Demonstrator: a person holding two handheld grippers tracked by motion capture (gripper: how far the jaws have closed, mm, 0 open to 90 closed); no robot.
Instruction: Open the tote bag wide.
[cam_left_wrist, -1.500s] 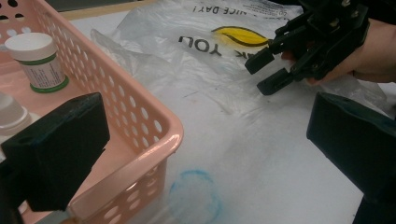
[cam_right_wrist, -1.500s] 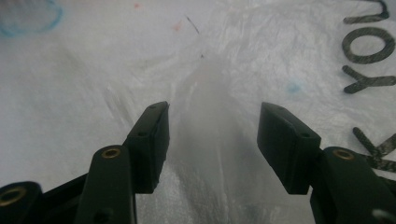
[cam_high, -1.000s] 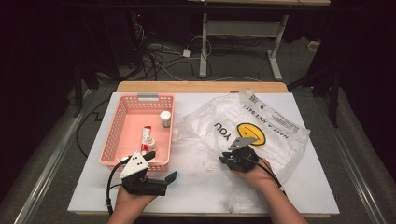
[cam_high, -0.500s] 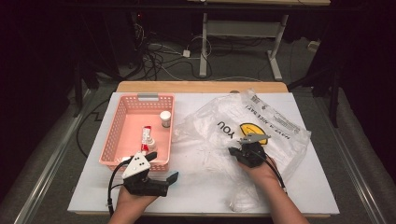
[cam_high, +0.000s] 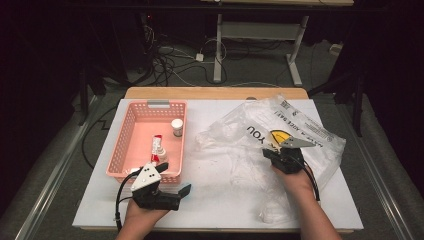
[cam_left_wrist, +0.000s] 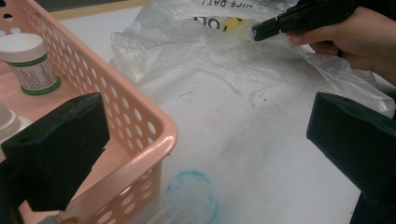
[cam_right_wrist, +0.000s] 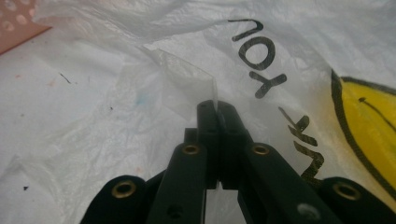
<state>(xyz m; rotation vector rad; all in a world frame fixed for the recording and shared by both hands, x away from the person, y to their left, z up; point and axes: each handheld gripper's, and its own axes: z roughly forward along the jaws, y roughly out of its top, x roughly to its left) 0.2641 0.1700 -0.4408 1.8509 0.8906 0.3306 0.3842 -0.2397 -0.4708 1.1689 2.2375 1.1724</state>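
A clear plastic bag (cam_high: 305, 132) with a yellow smiley face and black lettering lies crumpled on the right half of the white table (cam_high: 225, 200). My right gripper (cam_high: 268, 153) is shut on a fold of the bag's film (cam_right_wrist: 187, 74), and its tips (cam_right_wrist: 217, 108) pinch the sheet and lift it slightly. My left gripper (cam_high: 176, 178) rests near the table's front edge, by the front right corner of the pink basket (cam_high: 122, 150). Its jaws stand wide open with nothing between them (cam_left_wrist: 205, 112). From the left gripper view, the right gripper (cam_left_wrist: 258, 31) is on the bag (cam_left_wrist: 210, 60).
The pink basket (cam_left_wrist: 140, 116) holds a small white jar with a green band (cam_high: 177, 127) (cam_left_wrist: 30, 63) and a red and white tube (cam_high: 158, 148). A faint blue stain (cam_left_wrist: 194, 196) marks the table beside the basket. Cables and desk legs lie on the floor beyond the table.
My right gripper has moved right and slightly away from me, dragging the pinched bag film with it. The left gripper has stayed where it was.
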